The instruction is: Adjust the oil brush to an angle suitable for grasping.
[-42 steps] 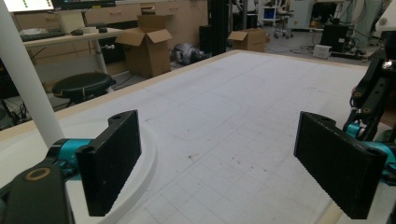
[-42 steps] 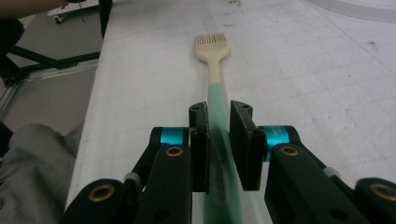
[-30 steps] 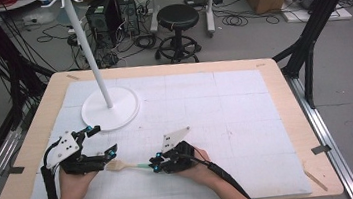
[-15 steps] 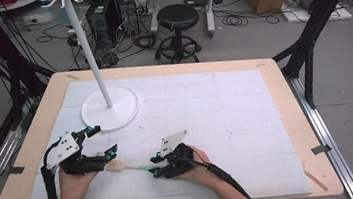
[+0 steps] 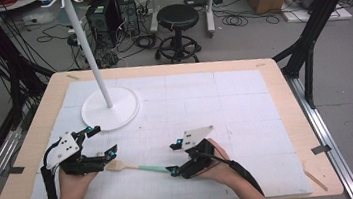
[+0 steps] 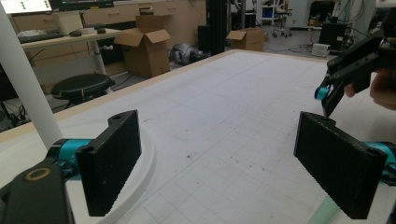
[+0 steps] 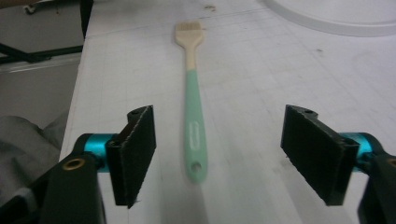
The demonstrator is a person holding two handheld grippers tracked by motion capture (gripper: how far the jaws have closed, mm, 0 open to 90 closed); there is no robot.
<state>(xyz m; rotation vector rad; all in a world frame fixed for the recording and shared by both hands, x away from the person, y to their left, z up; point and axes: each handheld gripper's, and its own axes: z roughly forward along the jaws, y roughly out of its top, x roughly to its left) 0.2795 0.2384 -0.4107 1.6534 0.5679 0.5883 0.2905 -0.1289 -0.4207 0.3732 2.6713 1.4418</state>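
1. High view: brush lies flat on the mat, long axis running between the grippers, bristles toward left gripper, handle end just beside right gripper.
2. Left gripper view: jaws apart, empty.
3. Right gripper view: jaws have just been opening, now wide; brush lies free, pointing straight away.

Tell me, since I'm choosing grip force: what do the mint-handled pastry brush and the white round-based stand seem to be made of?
Mint-handled pastry brush: the mint grip looks like smooth silicone or plastic, going by its soft sheen and moulded hanging hole; the pale neck and head look like wood or beige plastic, hard to tell which. White round-based stand: probably painted metal or hard plastic, with an even, slightly glossy white disc and pole.
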